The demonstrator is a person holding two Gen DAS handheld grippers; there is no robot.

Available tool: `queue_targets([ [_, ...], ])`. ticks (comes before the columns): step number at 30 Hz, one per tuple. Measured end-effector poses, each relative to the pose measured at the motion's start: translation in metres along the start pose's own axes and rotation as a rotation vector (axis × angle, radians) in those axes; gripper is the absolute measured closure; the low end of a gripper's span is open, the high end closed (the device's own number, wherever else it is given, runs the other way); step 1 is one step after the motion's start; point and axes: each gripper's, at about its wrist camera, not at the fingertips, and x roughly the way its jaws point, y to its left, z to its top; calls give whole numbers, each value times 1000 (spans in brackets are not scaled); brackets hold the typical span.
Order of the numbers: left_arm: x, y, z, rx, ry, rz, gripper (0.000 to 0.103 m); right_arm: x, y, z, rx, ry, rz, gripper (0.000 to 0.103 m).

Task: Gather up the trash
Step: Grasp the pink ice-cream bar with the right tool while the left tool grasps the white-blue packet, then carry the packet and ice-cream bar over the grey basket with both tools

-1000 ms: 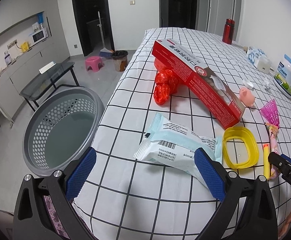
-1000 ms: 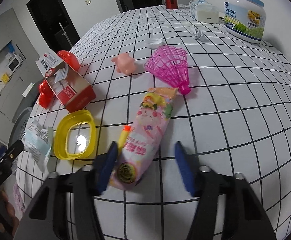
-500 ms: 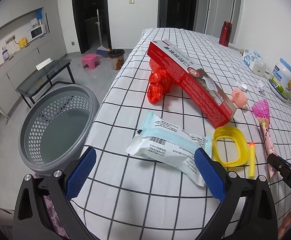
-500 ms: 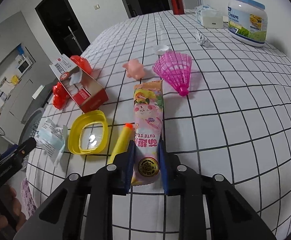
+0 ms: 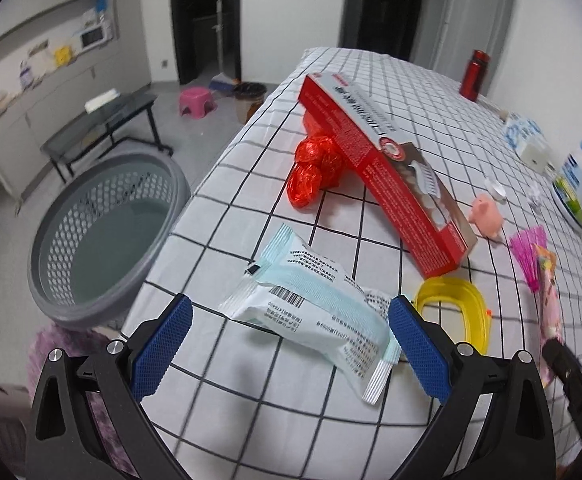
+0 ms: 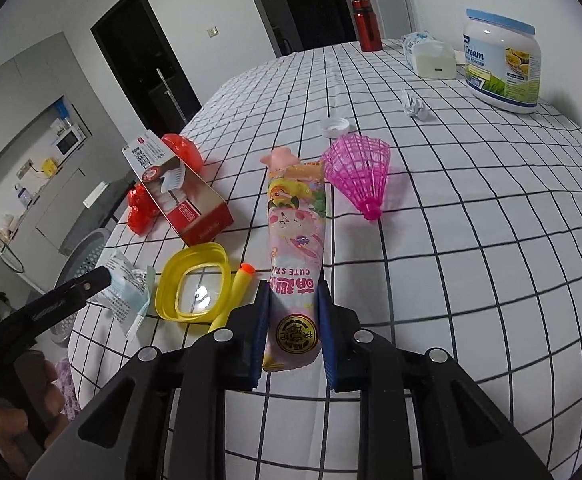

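Observation:
My right gripper (image 6: 294,300) is shut on a long pink snack wrapper (image 6: 297,256) and holds it lifted over the checked tablecloth; the wrapper also shows in the left wrist view (image 5: 547,300). My left gripper (image 5: 287,328) is open, its blue pads either side of a pale blue and white packet (image 5: 311,304) lying near the table's front edge. A grey perforated basket (image 5: 103,232) stands on the floor left of the table. The basket shows partly in the right wrist view (image 6: 83,256).
A red box (image 5: 383,172) leans on crumpled red foil (image 5: 311,172). A yellow ring lid (image 5: 455,308), pink pig (image 5: 487,220), pink shuttlecock (image 6: 361,172), yellow foam dart (image 6: 235,292), paper scrap (image 6: 415,106), white cap (image 6: 334,126), cream tub (image 6: 501,60) and red bottle (image 6: 365,20) are on the table.
My right gripper closed on the pink wrapper and raised it. My left gripper drew closer to the pale blue packet and stayed open.

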Motion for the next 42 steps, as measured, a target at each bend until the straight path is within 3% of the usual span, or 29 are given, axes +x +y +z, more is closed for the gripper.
queue_targets([
  [6, 23, -5, -3, -54, 61, 43, 6, 1, -7, 2, 10, -6, 29, 80],
  [11, 28, -8, -1, -50, 43, 65, 6, 2, -12, 4, 20, -12, 44, 80],
  [15, 36, -9, 1, -48, 44, 42, 7, 4, -14, 3, 29, -8, 47, 80],
  [17, 38, -8, 2, -48, 46, 22, 15, 4, -14, 3, 31, -7, 46, 80],
  [19, 38, -7, 1, -44, 51, -14, 30, 4, -15, 2, 34, -11, 43, 80],
  [22, 35, -11, -1, -17, 47, -44, 40, 3, -15, 3, 38, -13, 39, 80],
  [32, 16, -7, -4, 40, 19, -88, 51, -1, -7, 3, 24, -10, 26, 80],
  [42, 2, 16, 10, 62, -22, -115, 60, -1, 31, 11, -29, -11, 38, 80],
])
